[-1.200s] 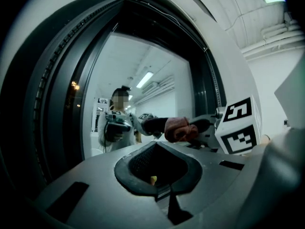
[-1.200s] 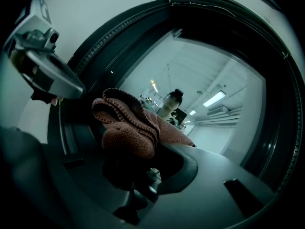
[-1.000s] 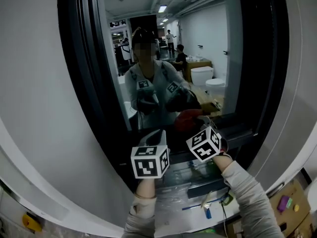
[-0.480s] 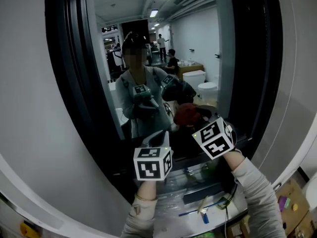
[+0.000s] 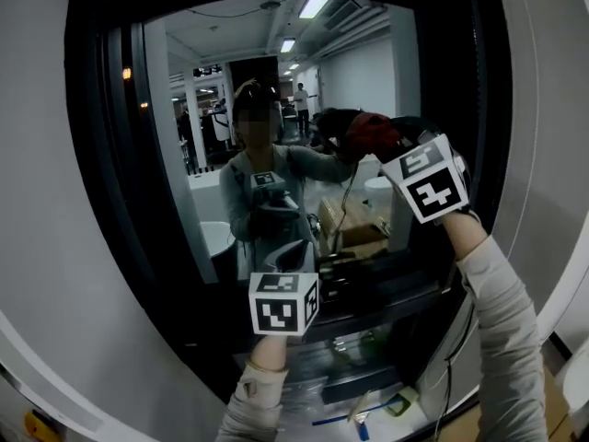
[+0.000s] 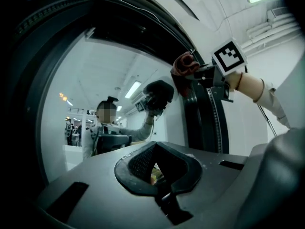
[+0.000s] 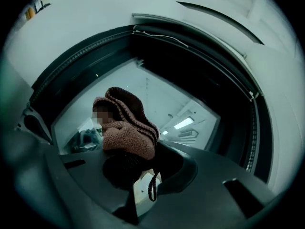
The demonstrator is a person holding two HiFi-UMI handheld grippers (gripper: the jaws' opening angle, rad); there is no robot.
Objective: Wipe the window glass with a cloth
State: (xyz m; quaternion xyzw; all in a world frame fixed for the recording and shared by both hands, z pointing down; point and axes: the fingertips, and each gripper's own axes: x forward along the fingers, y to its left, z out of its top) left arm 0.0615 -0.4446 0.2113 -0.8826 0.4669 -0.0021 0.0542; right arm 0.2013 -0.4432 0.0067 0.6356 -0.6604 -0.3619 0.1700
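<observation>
**Cloth high on pane, slip risk**

Right gripper [image 7: 134, 165] jaws are clamped on a bunched reddish knit cloth [image 7: 127, 128], only its lower part pinched. Left gripper [image 6: 153, 160] jaws are together with nothing between, held low near mid-pane. Cloth sits at the upper right of the window glass [image 5: 276, 90], close to the black frame [image 5: 92, 173]; contact unclear. Risks: hard pressing could drag the cloth out, bare jaw tips could scrape glass, and the wad may snag the frame edge. Glass reflects a lit room and ceiling lights [image 5: 315, 3]; white wall [image 5: 37, 201] around.

No legible text, no brands, no numbers, no signs
</observation>
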